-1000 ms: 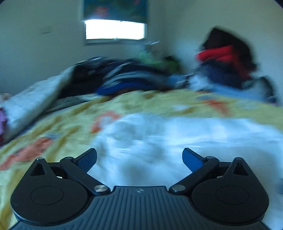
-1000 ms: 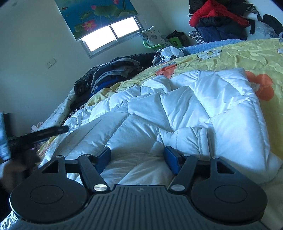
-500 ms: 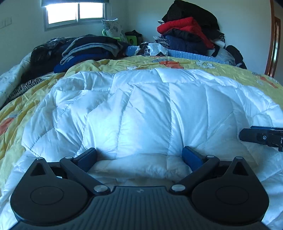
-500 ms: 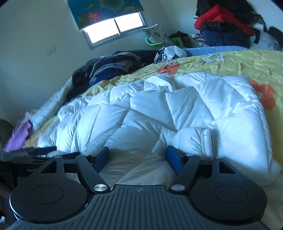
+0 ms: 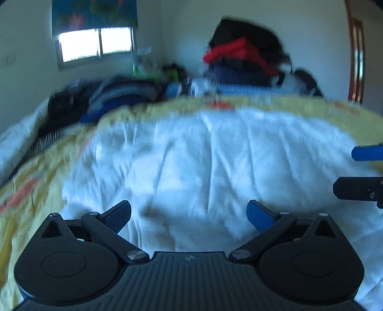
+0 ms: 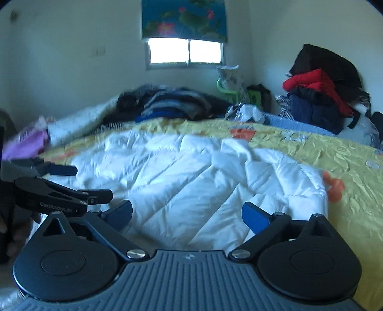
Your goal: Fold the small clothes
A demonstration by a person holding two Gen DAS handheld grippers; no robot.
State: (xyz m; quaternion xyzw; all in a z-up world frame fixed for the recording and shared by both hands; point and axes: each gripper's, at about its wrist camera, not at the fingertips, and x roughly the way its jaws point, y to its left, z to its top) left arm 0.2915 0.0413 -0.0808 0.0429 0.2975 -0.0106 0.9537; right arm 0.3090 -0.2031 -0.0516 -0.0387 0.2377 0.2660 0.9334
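You're between folds: white quilted puffer garment (image 6: pixel 191 181) lies flat ahead of both sets of fingers. Right gripper (image 6: pixel 186 215) jaws opening, nothing between; left gripper (image 5: pixel 189 215) spread, empty. Next: pick an edge.

The room is dim and bluish, lit only by the small two-pane window (image 6: pixel 185 53) in the far wall, which burns out to plain white under its flowered roller blind (image 6: pixel 183 19). That daylight falls softly over the white quilted puffer jacket (image 6: pixel 191 181), leaving grey shadow in its seams and folds. The left wrist view is smeared with motion blur: the heap of red and dark clothes (image 5: pixel 244 57) has lost its edges. The right wrist view is sharper, soft only at its left side. Both pictures bow outward, with black corners and bent walls.
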